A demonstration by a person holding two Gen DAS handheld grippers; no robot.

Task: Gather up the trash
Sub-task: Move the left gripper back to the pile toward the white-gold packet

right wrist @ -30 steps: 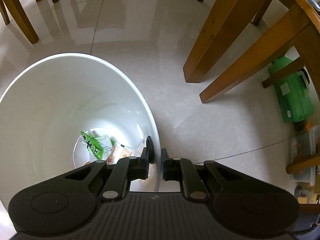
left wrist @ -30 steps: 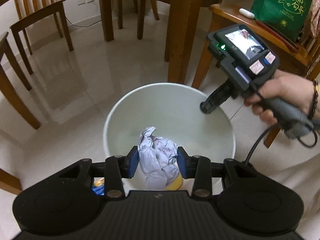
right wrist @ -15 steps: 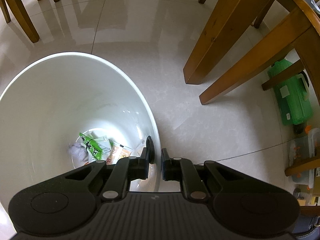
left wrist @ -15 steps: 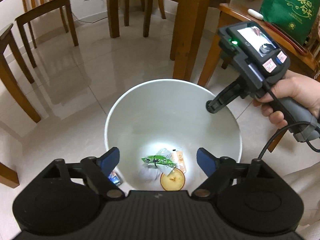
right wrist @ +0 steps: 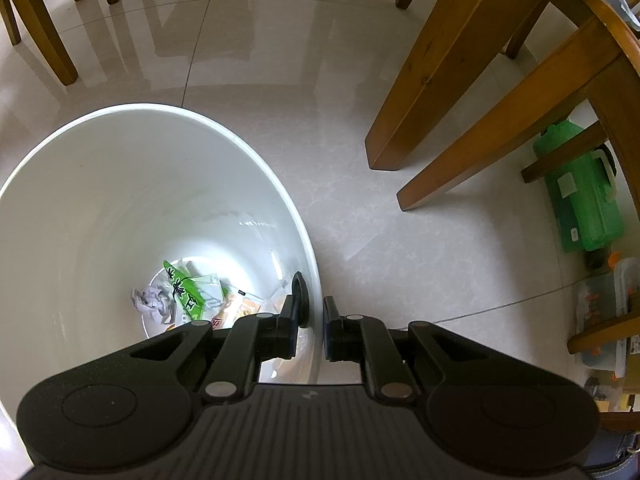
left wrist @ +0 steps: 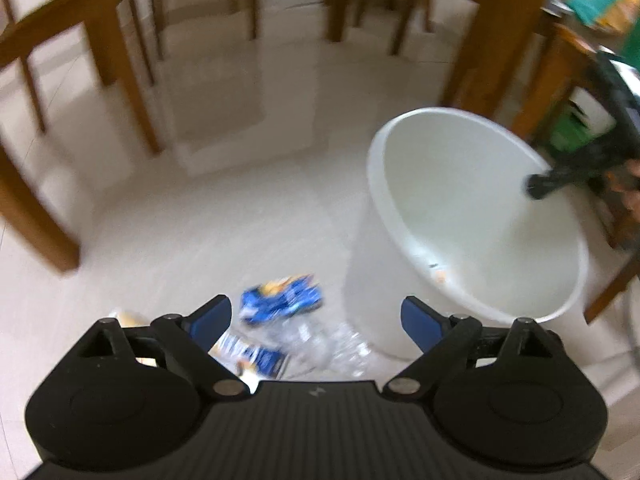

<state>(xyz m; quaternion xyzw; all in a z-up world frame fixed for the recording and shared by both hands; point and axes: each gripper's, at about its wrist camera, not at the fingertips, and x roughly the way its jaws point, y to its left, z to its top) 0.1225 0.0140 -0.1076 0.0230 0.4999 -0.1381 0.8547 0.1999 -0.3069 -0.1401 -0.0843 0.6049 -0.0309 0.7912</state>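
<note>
A white bin [left wrist: 472, 216] stands on the tiled floor, right of centre in the blurred left wrist view. My left gripper [left wrist: 316, 316] is open and empty above floor litter: a blue wrapper [left wrist: 280, 300], a clear crumpled plastic piece [left wrist: 328, 344] and a blue-white packet [left wrist: 256, 356]. My right gripper [right wrist: 312, 312] is shut on the bin rim [right wrist: 316, 300], one finger inside, one outside. Inside the bin [right wrist: 100, 208] lie a crumpled paper ball [right wrist: 152, 300], a green packet [right wrist: 188, 288] and orange wrappers [right wrist: 240, 308]. The right gripper [left wrist: 540, 188] also shows at the far rim.
Wooden chair and table legs [left wrist: 120, 68] ring the floor in the left wrist view. A thick table leg [right wrist: 440, 72] and a slanted chair leg [right wrist: 500, 132] stand right of the bin. A green plastic container [right wrist: 580, 196] and a clear box [right wrist: 604, 308] sit at the far right.
My left gripper opened and dropped the crumpled paper into the bin, then swung left and down over the litter on the floor. My right gripper stayed clamped on the rim.
</note>
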